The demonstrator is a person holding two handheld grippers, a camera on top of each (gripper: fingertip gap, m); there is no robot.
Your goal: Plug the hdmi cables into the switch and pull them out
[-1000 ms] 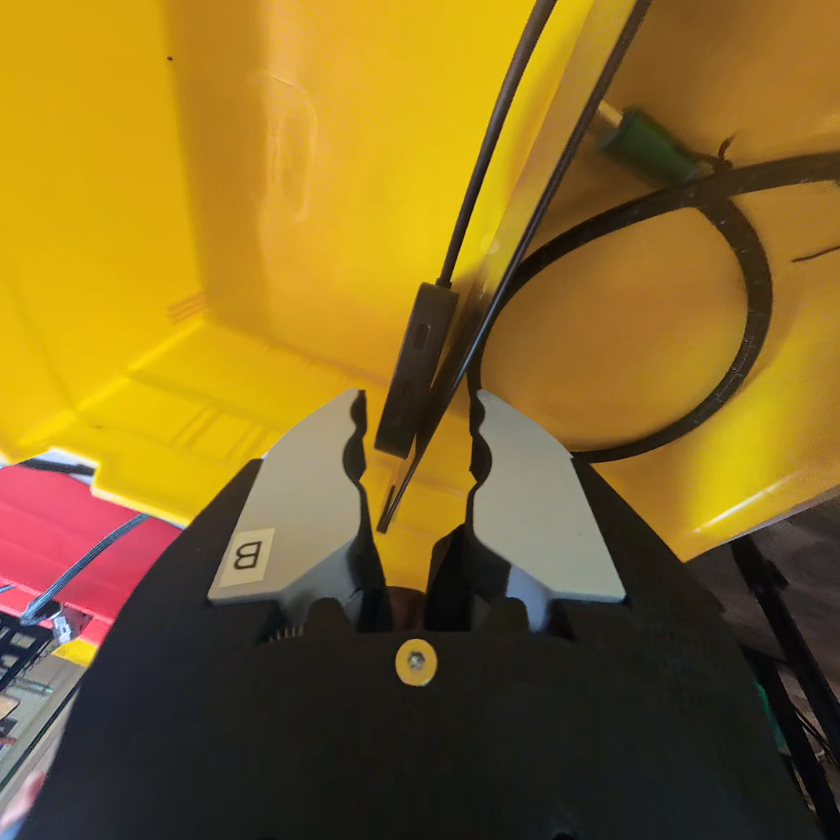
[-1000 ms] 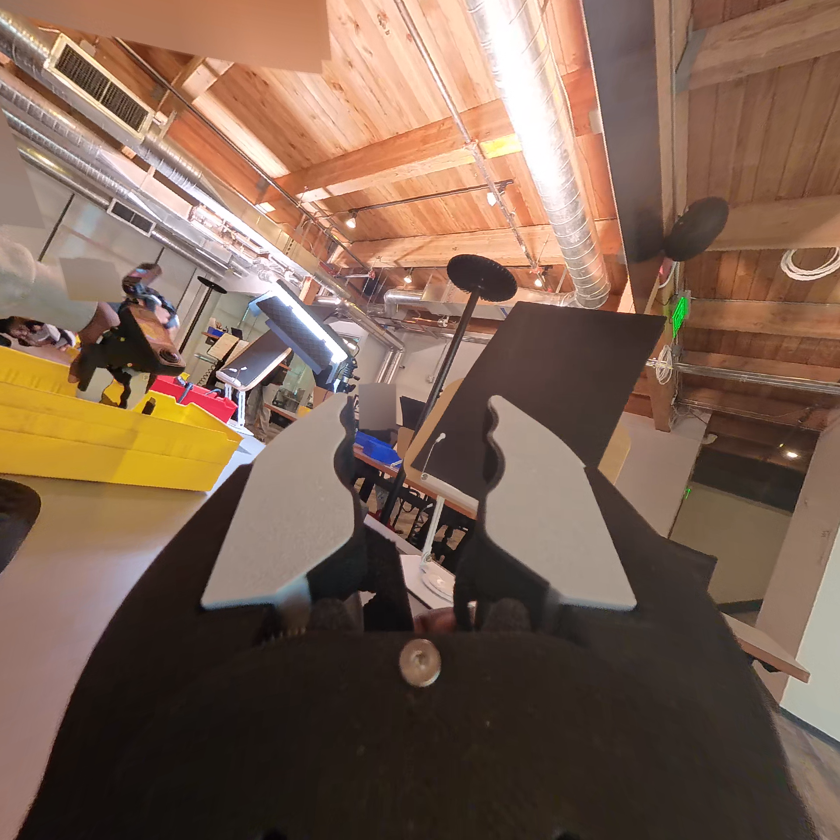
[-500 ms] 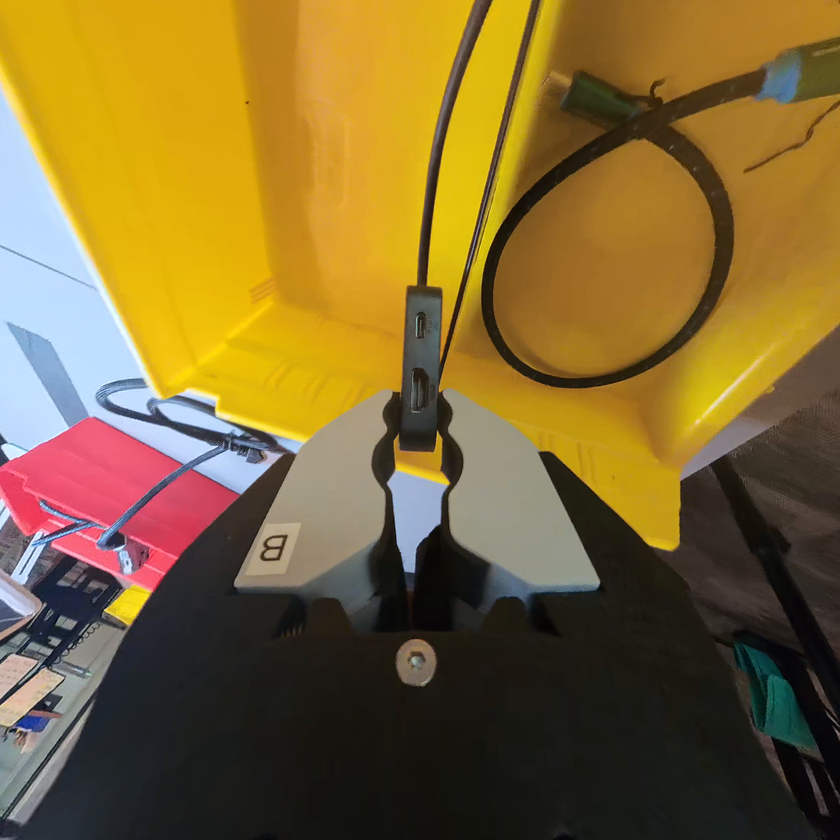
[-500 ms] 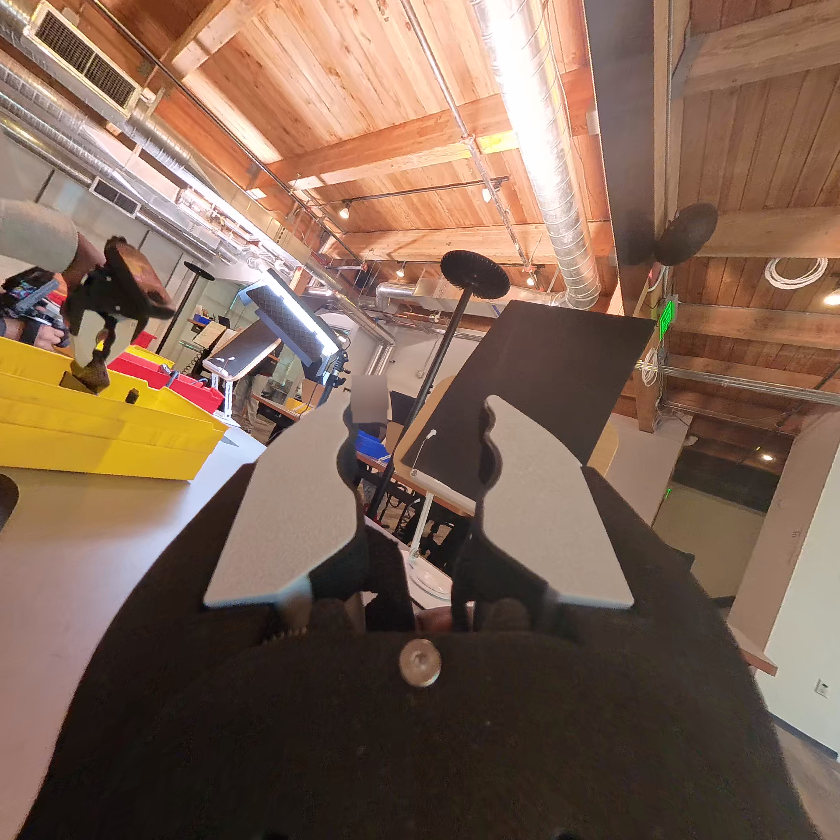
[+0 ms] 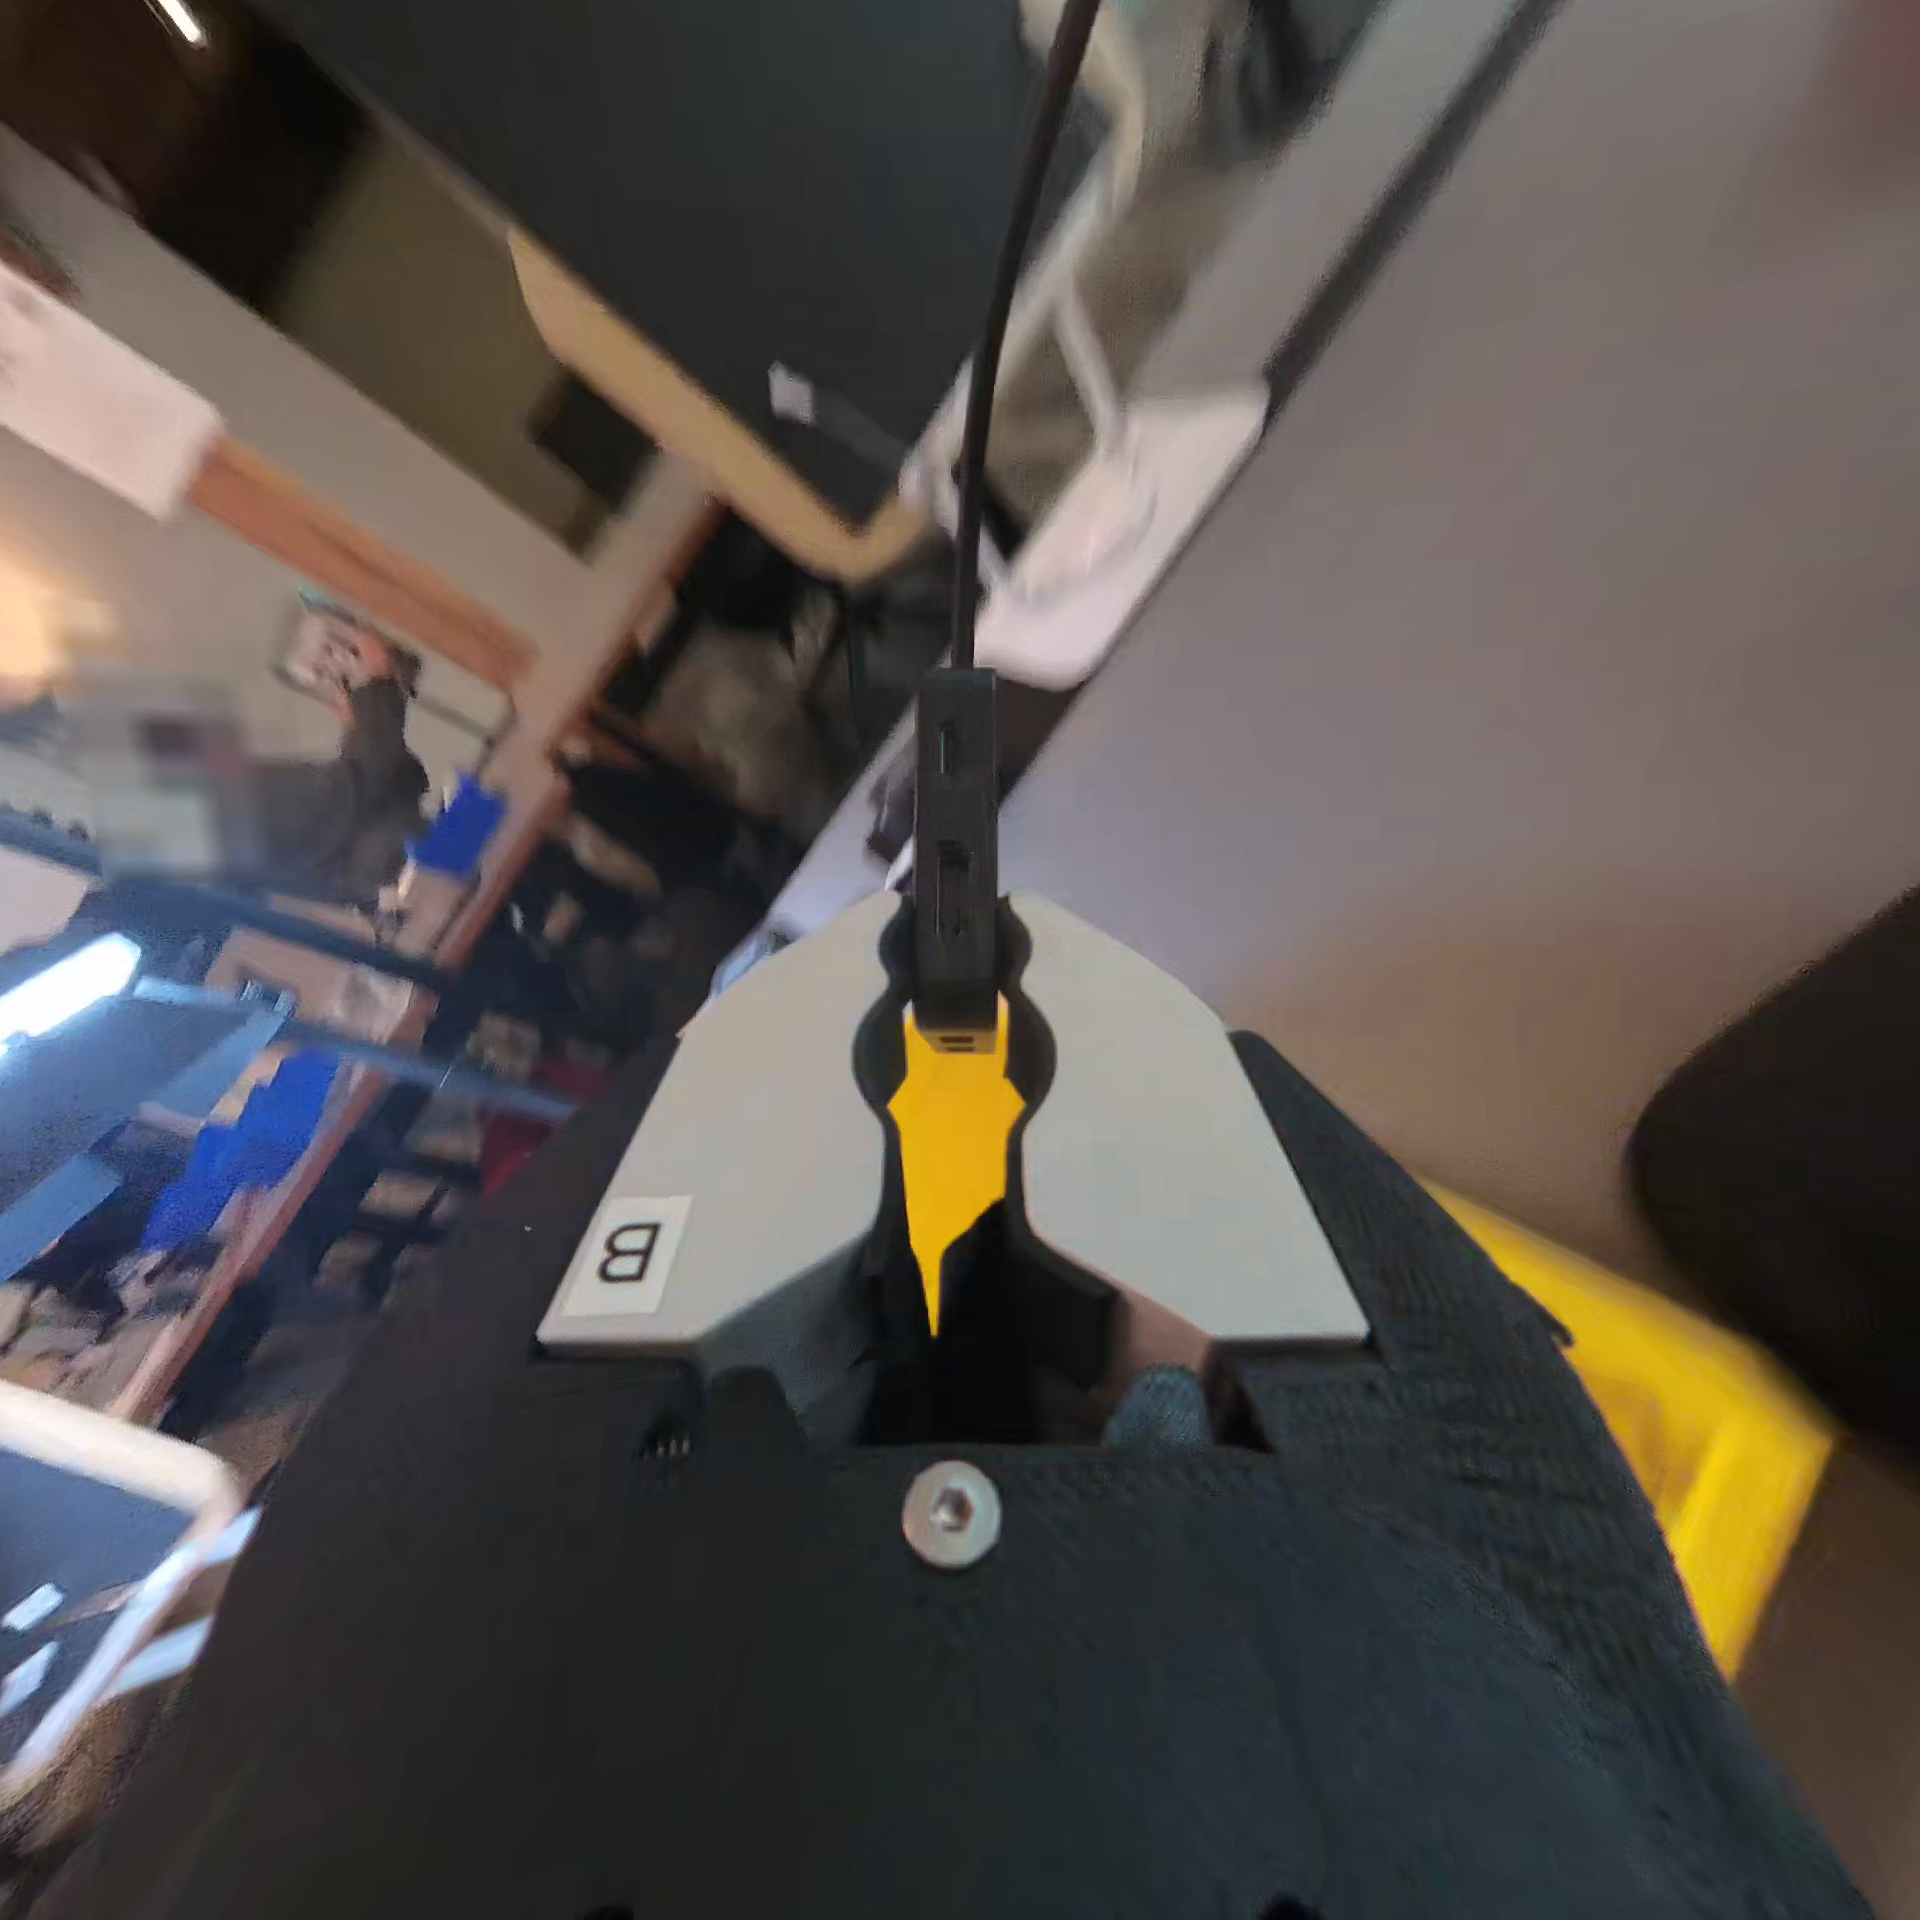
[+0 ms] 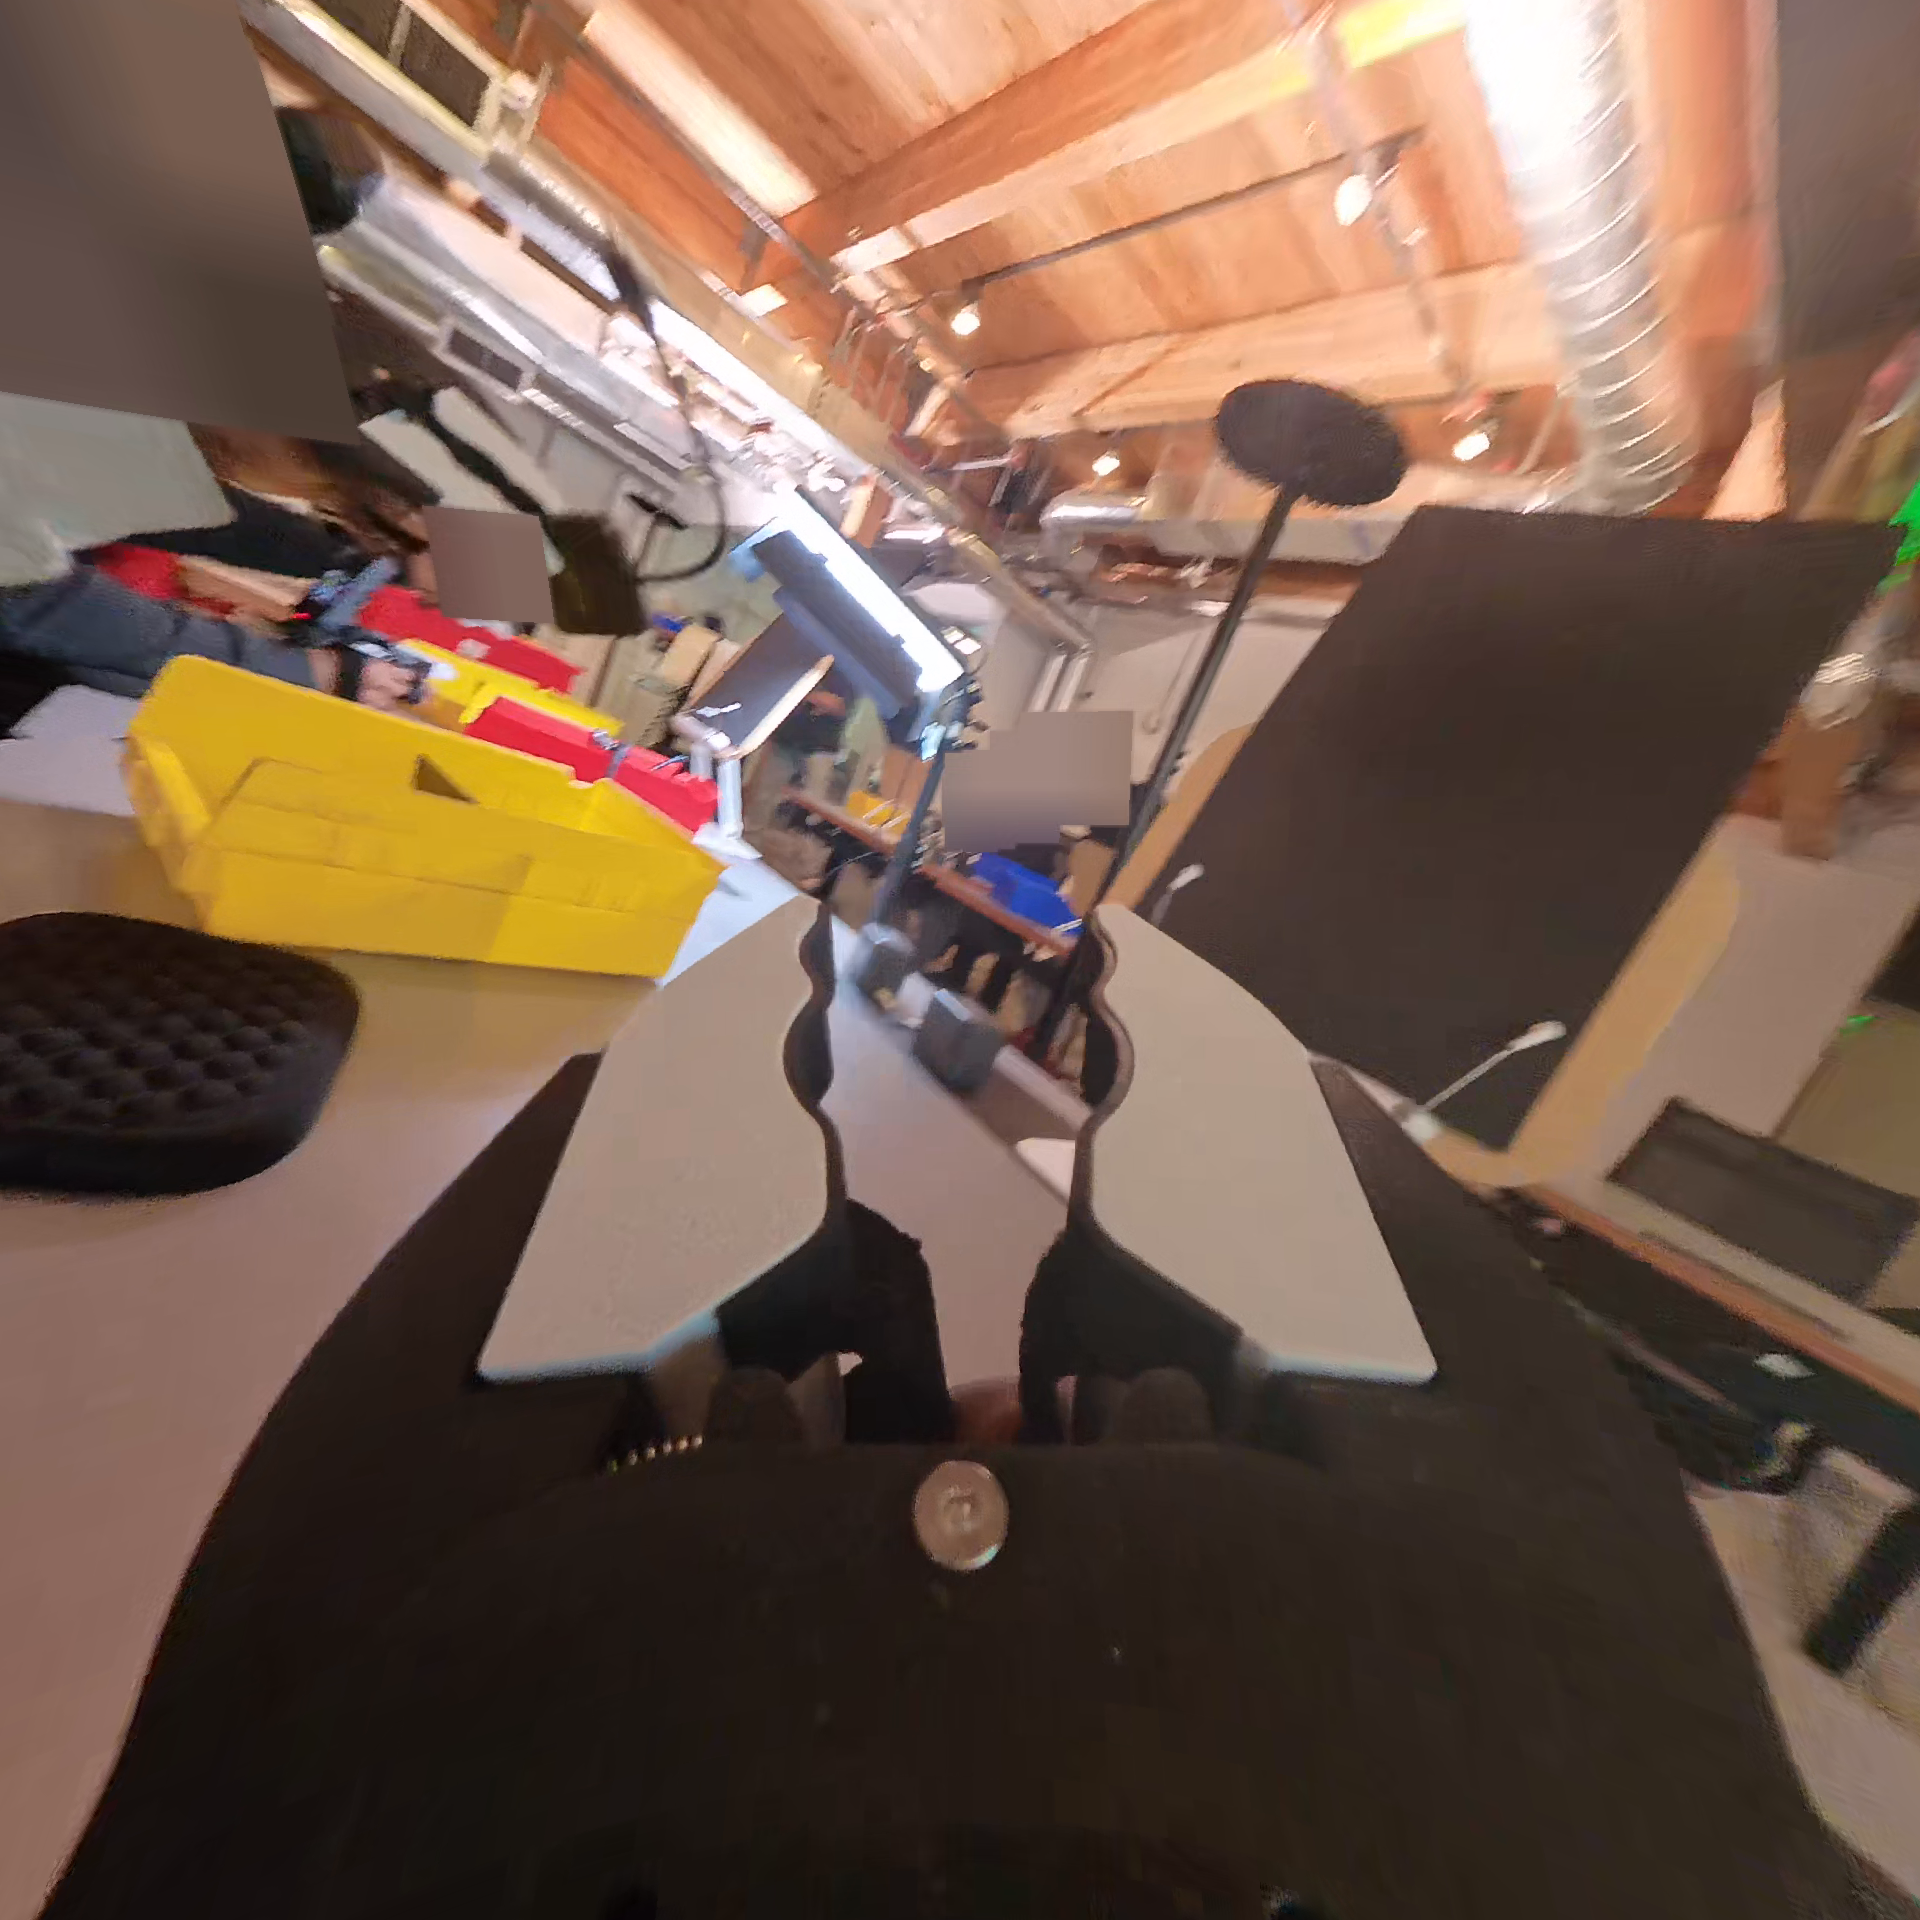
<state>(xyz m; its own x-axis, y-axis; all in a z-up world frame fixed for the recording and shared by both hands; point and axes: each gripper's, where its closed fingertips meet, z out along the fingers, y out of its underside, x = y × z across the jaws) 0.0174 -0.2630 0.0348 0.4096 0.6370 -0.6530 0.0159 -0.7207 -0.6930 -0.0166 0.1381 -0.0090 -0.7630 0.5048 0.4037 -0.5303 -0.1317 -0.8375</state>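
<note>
In the left wrist view my left gripper point(image 5: 956, 925) is shut on the small black HDMI switch point(image 5: 954, 821), gripping its lower end between the fingertips. The switch stands upright and shows two ports on its narrow side. Its thin black cable point(image 5: 982, 416) runs straight up out of view. The gripper holds it in the air above the grey table point(image 5: 1455, 623). In the right wrist view my right gripper point(image 6: 961, 935) is open and empty, low over the table point(image 6: 208, 1351). No HDMI cable plugs show in either view.
A yellow bin point(image 6: 416, 862) stands on the table's left, with red bins point(image 6: 582, 738) behind it. A black dimpled foam mat point(image 6: 145, 1039) lies near left. A person's arm point(image 6: 104, 623) reaches in at far left. A black board point(image 6: 1507, 779) stands beyond the table edge. The yellow bin point(image 5: 1662, 1455) lies below my left gripper.
My left gripper closed on the switch, lifted it out of the yellow bin and swung away over the table. My right gripper tilted down toward the table, still open.
</note>
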